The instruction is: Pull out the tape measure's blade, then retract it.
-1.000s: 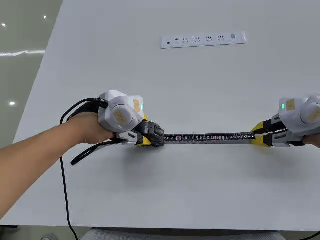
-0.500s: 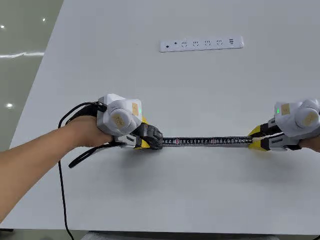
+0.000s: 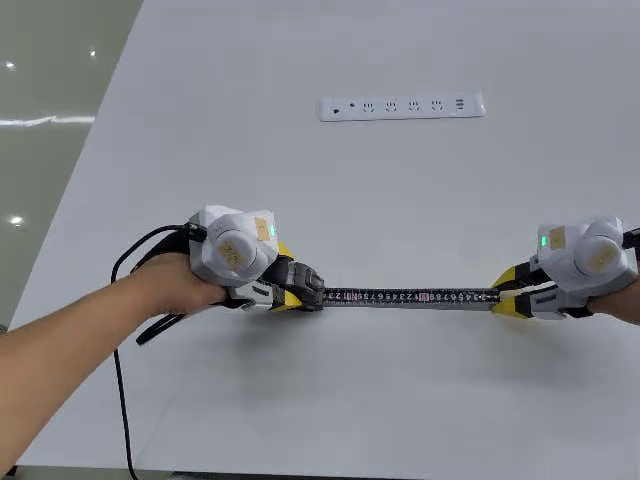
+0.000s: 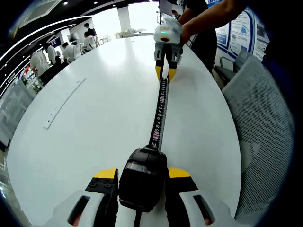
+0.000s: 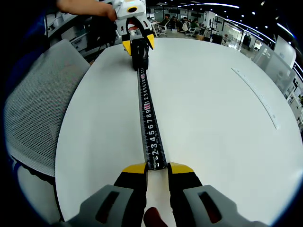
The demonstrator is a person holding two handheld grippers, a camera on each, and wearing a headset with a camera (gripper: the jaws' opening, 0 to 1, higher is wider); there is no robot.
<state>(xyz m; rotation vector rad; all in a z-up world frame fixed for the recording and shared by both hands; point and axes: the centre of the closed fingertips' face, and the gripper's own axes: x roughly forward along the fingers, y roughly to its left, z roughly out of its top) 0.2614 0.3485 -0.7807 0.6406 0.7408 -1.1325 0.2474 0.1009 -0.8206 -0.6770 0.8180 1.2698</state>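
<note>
Clearly the pull-out is well along: the black tape measure case (image 4: 142, 182) lies low on the white surface (image 3: 400, 200), clamped between the jaws of the left gripper (image 3: 290, 291), which are spread just wide enough to take its sides. From its mouth the dark, numbered steel blade (image 5: 149, 123) runs straight across to the right gripper (image 3: 505, 295), whose jaws are closed to a narrow gap on the blade's free end. The blade sits just above the surface, flat and untwisted. A white power strip (image 3: 402, 106) lies well apart at the far side, out of the way.

To do this step well, I would hold the left gripper fixed so the case cannot skid or roll, and move the right gripper along the blade's own line only. Any sideways drift or lift is likely to kink the blade at the case mouth. For the return, the end should probably be walked back under grip rather than let go, since a loose blade may whip and jolt the case.
</note>
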